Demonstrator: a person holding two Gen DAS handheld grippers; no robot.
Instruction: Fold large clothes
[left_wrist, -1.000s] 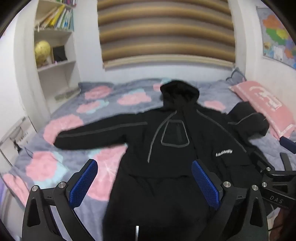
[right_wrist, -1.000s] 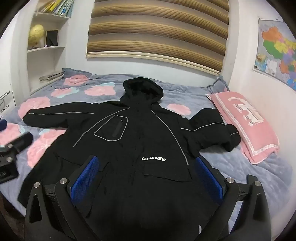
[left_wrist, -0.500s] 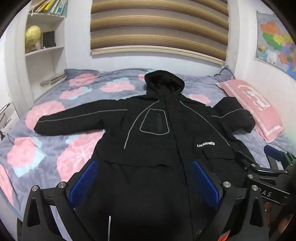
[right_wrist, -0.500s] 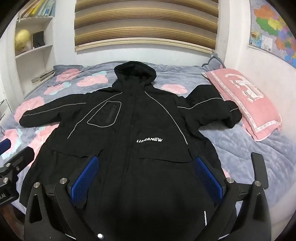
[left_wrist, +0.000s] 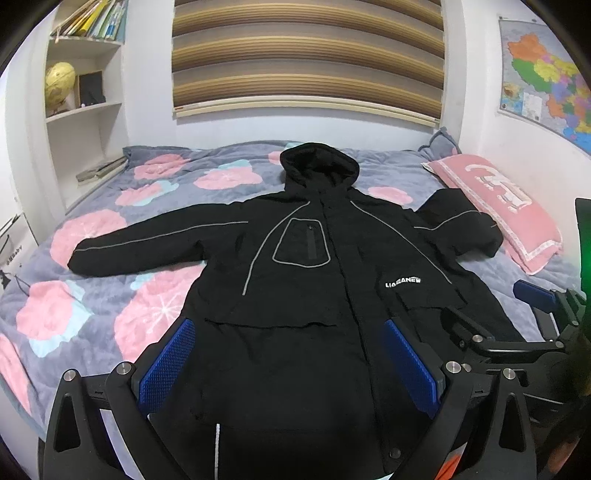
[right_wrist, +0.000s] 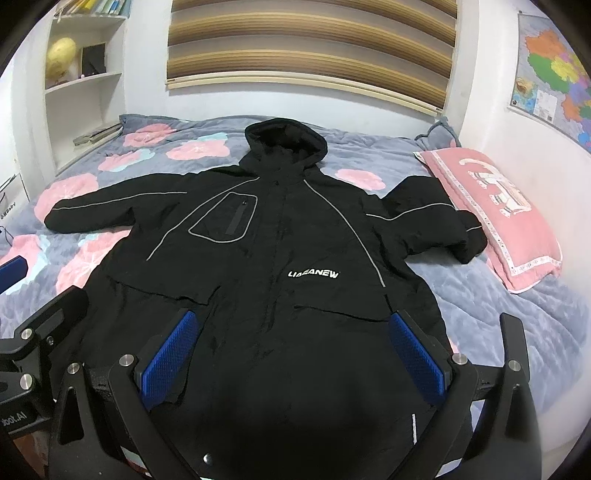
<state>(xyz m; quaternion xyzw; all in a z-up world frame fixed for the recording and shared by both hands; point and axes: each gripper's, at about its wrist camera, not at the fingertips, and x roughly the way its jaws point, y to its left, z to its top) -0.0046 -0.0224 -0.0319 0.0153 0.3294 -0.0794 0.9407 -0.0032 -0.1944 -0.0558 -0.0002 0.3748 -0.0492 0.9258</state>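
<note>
Across the floral bed, I'm seeing the black jacket lying face up, hood pointing toward the window blind, hem nearest; both grippers' fingers are hovering spread, empty.

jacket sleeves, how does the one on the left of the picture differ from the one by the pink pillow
The left sleeve lies stretched out straight and flat across the bedspread; the right sleeve is bent and bunched, so it looks shorter. The left sleeve's cuff rests on open floral bedding, while the right sleeve's cuff sits against the pink pillow. Both are black with a thin grey stripe along their length, and neither is folded in yet.
</note>
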